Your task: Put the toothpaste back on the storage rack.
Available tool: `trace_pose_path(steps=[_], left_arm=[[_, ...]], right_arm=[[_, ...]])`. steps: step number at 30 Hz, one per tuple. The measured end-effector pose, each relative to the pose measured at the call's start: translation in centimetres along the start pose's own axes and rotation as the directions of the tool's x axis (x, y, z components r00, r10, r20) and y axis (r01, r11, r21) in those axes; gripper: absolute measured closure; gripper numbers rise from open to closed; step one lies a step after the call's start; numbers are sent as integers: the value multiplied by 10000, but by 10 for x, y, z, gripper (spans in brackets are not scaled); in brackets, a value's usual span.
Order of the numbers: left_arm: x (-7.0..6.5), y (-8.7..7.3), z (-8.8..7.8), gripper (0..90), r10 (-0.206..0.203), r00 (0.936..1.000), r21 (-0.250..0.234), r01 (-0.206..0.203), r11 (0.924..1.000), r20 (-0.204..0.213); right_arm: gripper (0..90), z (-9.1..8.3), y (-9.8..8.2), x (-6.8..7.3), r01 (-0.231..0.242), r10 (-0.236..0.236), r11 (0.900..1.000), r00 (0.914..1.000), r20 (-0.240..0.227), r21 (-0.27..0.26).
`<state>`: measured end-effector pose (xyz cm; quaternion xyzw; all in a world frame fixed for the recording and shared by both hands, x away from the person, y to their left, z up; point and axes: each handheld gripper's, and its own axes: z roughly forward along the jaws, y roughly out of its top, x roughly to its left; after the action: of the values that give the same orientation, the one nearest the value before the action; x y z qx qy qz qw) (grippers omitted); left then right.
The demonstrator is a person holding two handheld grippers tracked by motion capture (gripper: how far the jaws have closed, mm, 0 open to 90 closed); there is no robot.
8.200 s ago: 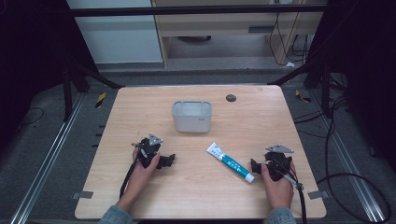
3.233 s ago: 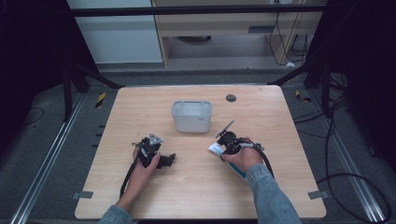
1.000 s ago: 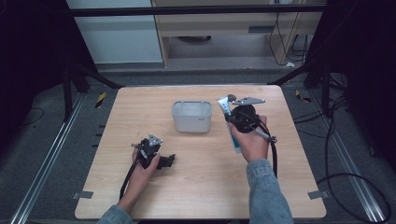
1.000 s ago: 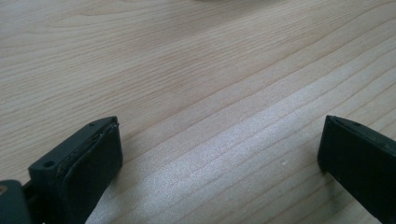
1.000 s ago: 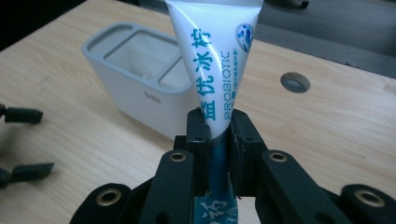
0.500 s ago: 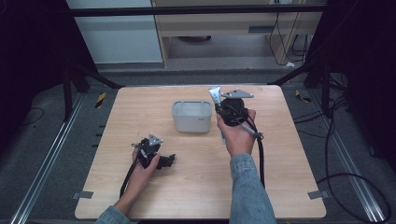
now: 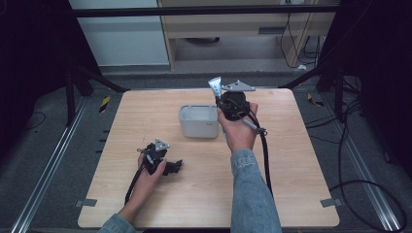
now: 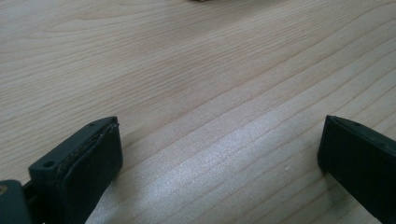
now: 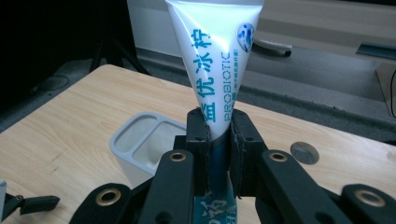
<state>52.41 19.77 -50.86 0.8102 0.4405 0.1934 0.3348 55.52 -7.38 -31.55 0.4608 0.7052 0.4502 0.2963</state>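
Note:
A white toothpaste tube (image 9: 215, 60) with blue print stands upright, crimped end up, and my right gripper (image 9: 218, 140) is shut on its lower part. In the high view the tube (image 7: 214, 88) and the right gripper (image 7: 222, 100) hang above the table, just beyond the right rim of a grey two-compartment container (image 7: 198, 122). That container (image 9: 140, 140) lies below and left of the jaws in the right gripper view. My left gripper (image 7: 171, 166) rests on the table near the front left, open. Its fingers (image 8: 88, 163) stand wide apart over bare wood.
A small dark round disc (image 9: 304, 152) lies on the wooden table (image 7: 291, 160) behind the right gripper. The right gripper's black cable (image 7: 265, 150) trails along the forearm. Past the table's far edge the floor drops away to dark frame legs and cabinets.
The right hand has carried the tube leftward, away from the person and upward, closer to the container's right rim. The left hand and its gripper have stayed put.

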Motion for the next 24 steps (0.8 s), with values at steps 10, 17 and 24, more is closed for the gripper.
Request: trace_pose_path(steps=[10,17,24], left_arm=[[1,0,0,0,61,10000,34,-61,10000,40],[1,0,0,0,33,10000,0,-33,10000,48],[1,0,0,0,31,10000,-5,-31,10000,53]], right_arm=[[801,6,15,7,-90,93,9989,9999,59,-455],[800,13,28,9,-289,302,9970,9994,168,-720],[800,25,36,13,-385,404,9951,9990,194,-912]])
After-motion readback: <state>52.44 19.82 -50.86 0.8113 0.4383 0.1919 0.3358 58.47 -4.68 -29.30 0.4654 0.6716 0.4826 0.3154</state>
